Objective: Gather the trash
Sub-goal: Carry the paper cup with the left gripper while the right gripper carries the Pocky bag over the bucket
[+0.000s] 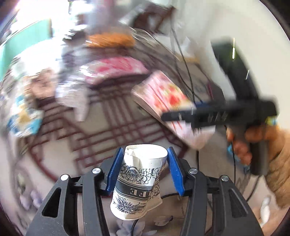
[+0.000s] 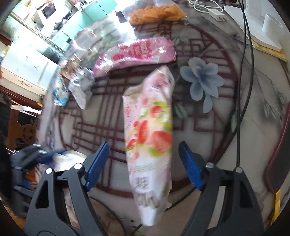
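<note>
In the left wrist view, the left claw (image 1: pixel 143 167) has a crumpled paper cup (image 1: pixel 138 183) between its blue pads; the cup is white with dark flower prints and a dark band, its open mouth turned away from the camera, and the left pad lies against its side while the right pad stands at or just off its rim, so the cup looks lightly gripped. Beyond it the patterned bench (image 1: pixel 101 134) is smeared by motion blur. A pink strawberry wrapper (image 1: pixel 163 98) hangs above the bench to the right, just by the black body of the right claw (image 1: pixel 183 117), which a hand (image 1: pixel 257 145) holds by its grip. Farther back lie a long pink packet (image 1: pixel 116 69), an orange bag (image 1: pixel 110 39) and some blurred litter at the left edge. In the right wrist view, the right claw (image 2: pixel 144 163) stands wide open, and the strawberry wrapper (image 2: pixel 150 138) is between its pads but touching neither, with clear gaps on both sides; it looks loose in the air over the bench (image 2: pixel 208 138). The long pink packet (image 2: pixel 136 53) lies behind it, a crumpled silver wrapper (image 2: pixel 81 87) and a blue-and-white packet (image 2: pixel 60 94) to the left, and the orange bag (image 2: pixel 155 13) at the far edge. At lower left the left claw (image 2: pixel 54 156) shows blurred, with the pale cup (image 2: pixel 68 159) in it.
</note>
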